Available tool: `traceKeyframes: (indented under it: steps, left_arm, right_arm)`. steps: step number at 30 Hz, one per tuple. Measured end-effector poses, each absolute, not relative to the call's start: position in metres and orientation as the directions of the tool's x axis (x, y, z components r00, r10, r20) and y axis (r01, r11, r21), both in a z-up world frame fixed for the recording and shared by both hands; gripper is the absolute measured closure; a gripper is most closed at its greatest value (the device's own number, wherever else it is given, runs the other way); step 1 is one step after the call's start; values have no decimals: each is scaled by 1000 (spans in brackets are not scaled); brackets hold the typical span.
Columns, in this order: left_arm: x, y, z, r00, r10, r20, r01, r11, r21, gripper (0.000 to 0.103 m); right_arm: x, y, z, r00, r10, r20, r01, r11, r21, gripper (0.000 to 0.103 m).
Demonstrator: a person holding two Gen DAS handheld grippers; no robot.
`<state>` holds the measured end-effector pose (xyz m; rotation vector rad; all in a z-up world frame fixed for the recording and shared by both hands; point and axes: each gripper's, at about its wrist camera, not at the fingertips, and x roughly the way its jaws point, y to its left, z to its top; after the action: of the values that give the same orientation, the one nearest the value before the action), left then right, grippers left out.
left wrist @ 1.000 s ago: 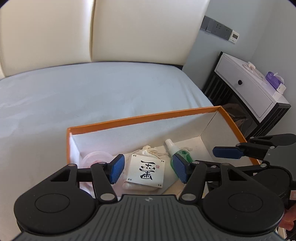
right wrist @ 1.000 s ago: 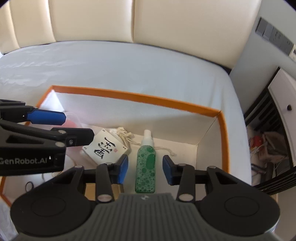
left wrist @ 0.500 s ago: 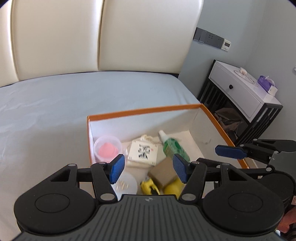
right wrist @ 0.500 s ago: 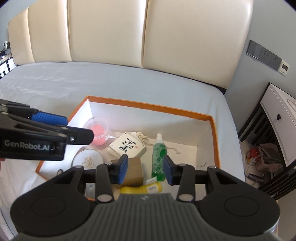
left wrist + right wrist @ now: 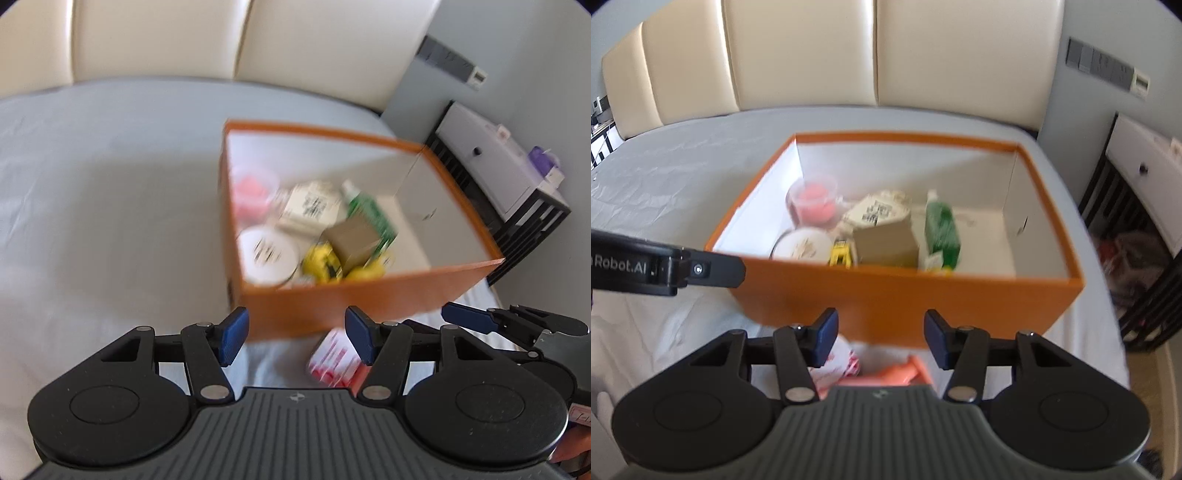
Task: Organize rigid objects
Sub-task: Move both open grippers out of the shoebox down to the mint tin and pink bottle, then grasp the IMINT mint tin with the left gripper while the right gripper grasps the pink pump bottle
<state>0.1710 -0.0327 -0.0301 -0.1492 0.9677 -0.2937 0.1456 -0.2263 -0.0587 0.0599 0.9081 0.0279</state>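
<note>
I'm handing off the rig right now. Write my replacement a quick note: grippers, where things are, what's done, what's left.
Left gripper: open, nothing held.
Right gripper: empty, jaws opening.
Both hang in front of the orange box on the bed.
Done: green bottle, brown carton, pink tub, round white lid and yellow items lie inside.
Left: red-and-white packet and an orange item lie outside, by the near wall. Frames are blurred.

Both wrist cameras look steeply down from near the orange box (image 5: pixel 354 299), sharing its contents.
</note>
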Motion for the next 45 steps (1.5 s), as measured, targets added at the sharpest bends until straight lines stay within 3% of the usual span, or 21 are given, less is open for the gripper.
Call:
traceKeyframes:
  steps: [10,20,26,39,45]
  left_arm:
    - [156,-16,-79,452,-321,-832,97,945,-312,33]
    - [161,-25,-97,429,-294,-854,96,955,-280,33]
    - [168,-22,-102,419,-279,-864,88,960,-267,33]
    - [175,-54,-105,387,-332,-860,269,933,-239,32]
    - [180,-70,-108,386,-329,-862,377,909,-178,23]
  right_arm:
    - [136,-220,-102,521,84,-849,70,988,140,52]
    - [153,-232,-123,444,159,-882,194,944,268,42]
    - [161,-228,-133,409,160,-899,200,945,259,41]
    - [163,-257,-121,347,110,-931,97,984,152,52]
    - [165,-266,-117,356,83,-931,89,989,122,52]
